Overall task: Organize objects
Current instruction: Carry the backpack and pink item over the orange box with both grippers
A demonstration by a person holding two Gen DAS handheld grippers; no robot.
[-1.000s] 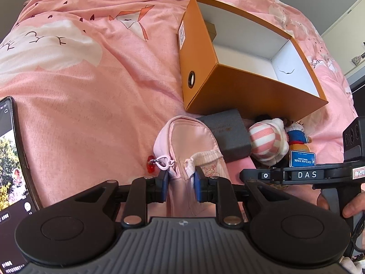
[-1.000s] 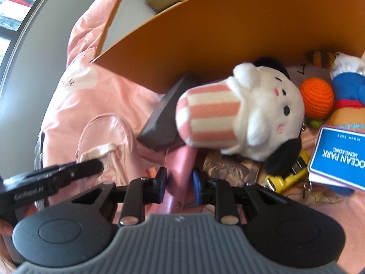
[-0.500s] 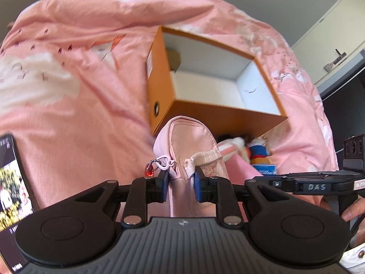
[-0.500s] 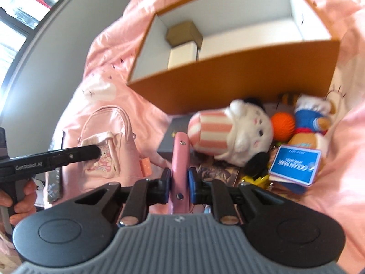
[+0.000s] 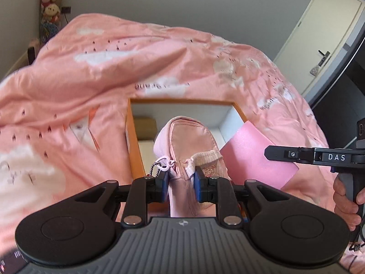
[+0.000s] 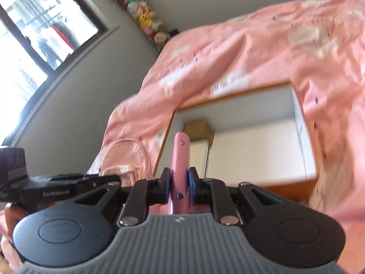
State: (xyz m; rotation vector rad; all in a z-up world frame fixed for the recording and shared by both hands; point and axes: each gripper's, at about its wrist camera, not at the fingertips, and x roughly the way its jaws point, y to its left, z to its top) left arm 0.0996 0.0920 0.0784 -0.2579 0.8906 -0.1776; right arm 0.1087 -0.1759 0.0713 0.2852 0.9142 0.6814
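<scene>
My left gripper (image 5: 181,180) is shut on a small pink backpack (image 5: 189,141) and holds it in the air in front of the open orange box (image 5: 132,146). My right gripper (image 6: 180,186) is shut on a flat pink case (image 6: 181,159), seen edge-on, held above the near side of the orange box (image 6: 294,186). The case shows as a pink slab in the left wrist view (image 5: 253,159). The backpack shows at the left in the right wrist view (image 6: 125,159). Inside the box sit a small brown carton (image 6: 198,127) and a white carton (image 6: 199,155).
The box lies on a bed with a pink quilt (image 5: 114,64). A grey wall and a white door (image 5: 324,34) stand behind it. A window (image 6: 34,34) is at the left, with plush toys (image 6: 141,18) in the corner.
Both grippers have risen with their loads, well above the bed. The plush toys and other things in front of the box have dropped out of view. The box now appears farther below.
</scene>
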